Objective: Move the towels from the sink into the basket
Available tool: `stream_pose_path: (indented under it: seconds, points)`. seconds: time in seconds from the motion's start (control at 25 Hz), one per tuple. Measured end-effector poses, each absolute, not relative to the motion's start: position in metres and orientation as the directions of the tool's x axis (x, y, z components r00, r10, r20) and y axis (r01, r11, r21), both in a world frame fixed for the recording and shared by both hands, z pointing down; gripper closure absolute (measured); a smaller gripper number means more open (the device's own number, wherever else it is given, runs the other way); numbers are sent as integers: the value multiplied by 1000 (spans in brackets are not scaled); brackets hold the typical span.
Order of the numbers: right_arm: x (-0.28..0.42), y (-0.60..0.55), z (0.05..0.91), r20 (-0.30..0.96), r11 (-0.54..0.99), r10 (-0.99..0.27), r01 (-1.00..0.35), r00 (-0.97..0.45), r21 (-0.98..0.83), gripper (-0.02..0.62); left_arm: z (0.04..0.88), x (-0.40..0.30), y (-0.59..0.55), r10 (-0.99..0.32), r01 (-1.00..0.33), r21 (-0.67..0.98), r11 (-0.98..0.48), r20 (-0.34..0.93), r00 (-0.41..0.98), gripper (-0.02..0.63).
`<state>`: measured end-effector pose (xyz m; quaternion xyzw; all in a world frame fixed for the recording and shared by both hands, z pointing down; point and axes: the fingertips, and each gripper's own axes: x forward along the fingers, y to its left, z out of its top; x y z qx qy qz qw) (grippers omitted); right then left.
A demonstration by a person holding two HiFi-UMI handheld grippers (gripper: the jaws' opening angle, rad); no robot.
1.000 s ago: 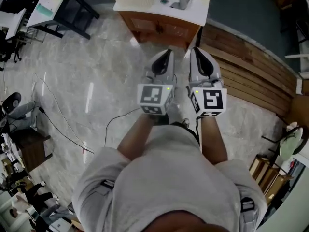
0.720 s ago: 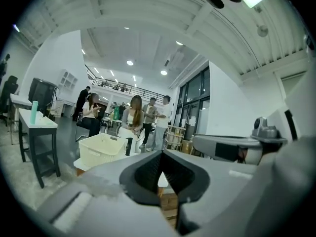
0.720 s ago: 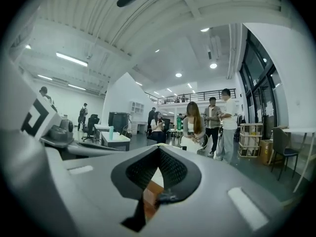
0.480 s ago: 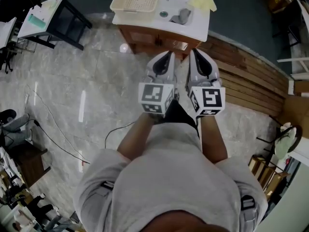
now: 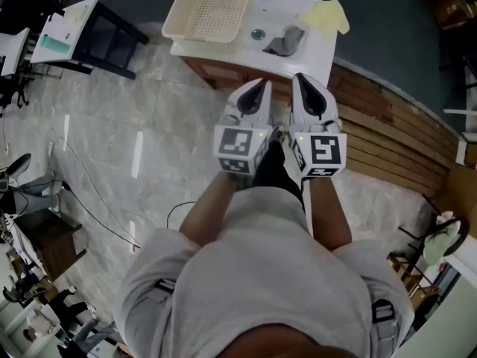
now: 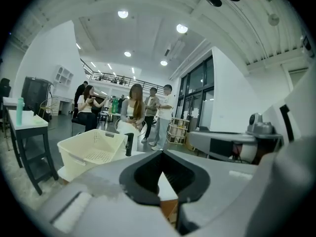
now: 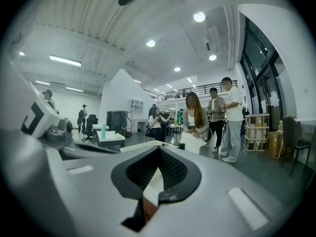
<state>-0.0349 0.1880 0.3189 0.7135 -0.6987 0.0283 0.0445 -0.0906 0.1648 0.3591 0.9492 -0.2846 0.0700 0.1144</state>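
Note:
A white sink counter (image 5: 313, 47) on a wooden cabinet stands ahead at the top of the head view. In its basin lies a grey towel (image 5: 286, 42), and a yellow towel (image 5: 326, 15) lies on the counter's right corner. A cream slotted basket (image 5: 212, 10) sits on the left of the counter, also in the left gripper view (image 6: 91, 152). My left gripper (image 5: 260, 84) and right gripper (image 5: 300, 80) are side by side, short of the cabinet, pointing at it. Both are shut and empty, as the left gripper (image 6: 161, 152) and the right gripper (image 7: 159, 148) show in their own views.
A black-legged table (image 5: 74, 32) with a teal bottle stands to the left. Wooden boards (image 5: 387, 125) run along the floor on the right. A cable (image 5: 97, 207) trails over the marble floor. A black faucet (image 6: 129, 144) rises behind the basin. Several people (image 6: 136, 107) stand beyond.
Both grippers have moved forward together toward the sink cabinet. The counter, basket and towels have come nearer and show more fully in the head view. Jaws unchanged.

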Motion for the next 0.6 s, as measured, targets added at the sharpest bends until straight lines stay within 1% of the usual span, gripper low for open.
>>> stream_pose_path:
  seconds: [0.28, 0.44, 0.6]
  points:
    - [56, 131, 344, 157, -28, -987, -999, 25, -19, 589, 383, -3, 112, -501, -557, 172, -812, 282, 818, 586]
    - [90, 113, 358, 190, -28, -982, -999, 21, -34, 589, 397, 24, 94, -501, -570, 179, -802, 320, 805, 586]
    - [105, 99, 366, 219, -42, -975, -998, 30, -50, 589, 408, 39, 80, -480, -564, 185, -805, 358, 801, 586]
